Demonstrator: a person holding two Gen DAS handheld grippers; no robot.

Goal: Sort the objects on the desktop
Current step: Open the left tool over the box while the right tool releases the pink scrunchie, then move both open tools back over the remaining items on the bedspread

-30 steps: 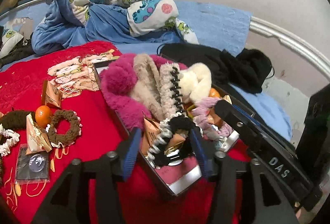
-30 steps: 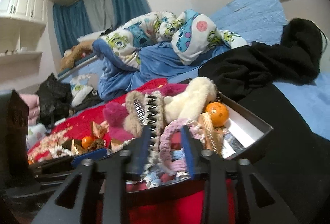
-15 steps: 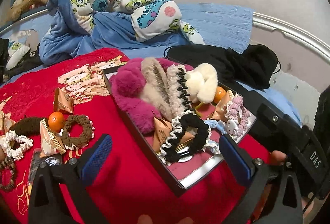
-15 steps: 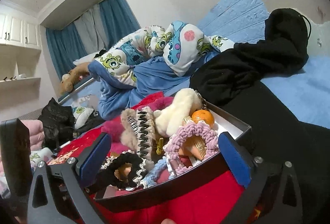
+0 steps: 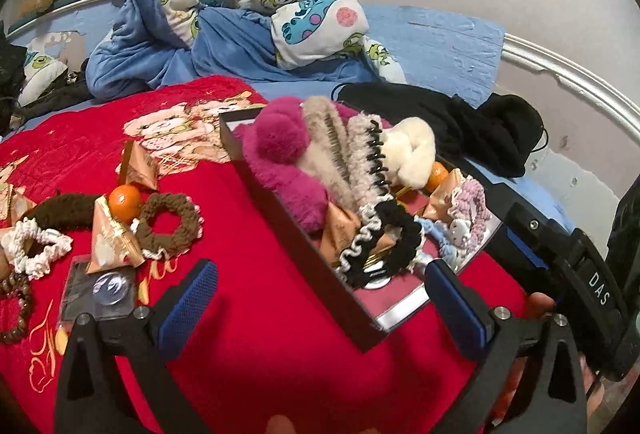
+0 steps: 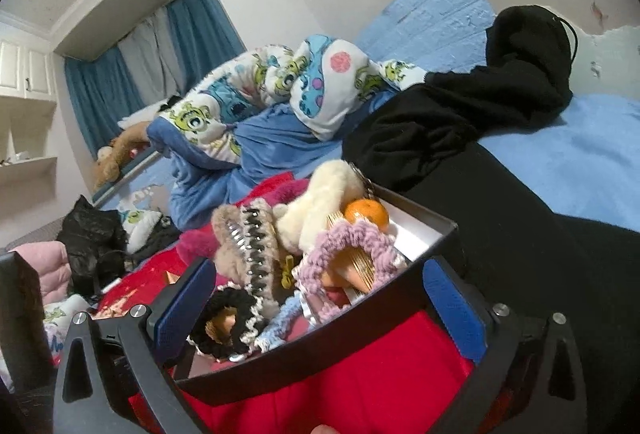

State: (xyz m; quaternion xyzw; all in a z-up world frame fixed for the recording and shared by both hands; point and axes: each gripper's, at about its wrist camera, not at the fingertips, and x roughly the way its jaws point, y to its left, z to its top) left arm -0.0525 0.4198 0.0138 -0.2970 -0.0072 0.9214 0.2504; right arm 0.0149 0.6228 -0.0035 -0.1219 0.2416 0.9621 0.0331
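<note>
Fluffy fur clips (image 5: 280, 150), matt red cloth (image 5: 248, 314)

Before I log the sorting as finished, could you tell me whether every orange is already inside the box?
No: one orange lies on the red blanket beside a brown scrunchie, outside the box.

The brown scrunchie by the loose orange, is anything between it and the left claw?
Nothing visible. The left claw is open over bare red blanket; the brown scrunchie lies up and left, with a gold packet touching its left edge.
</note>
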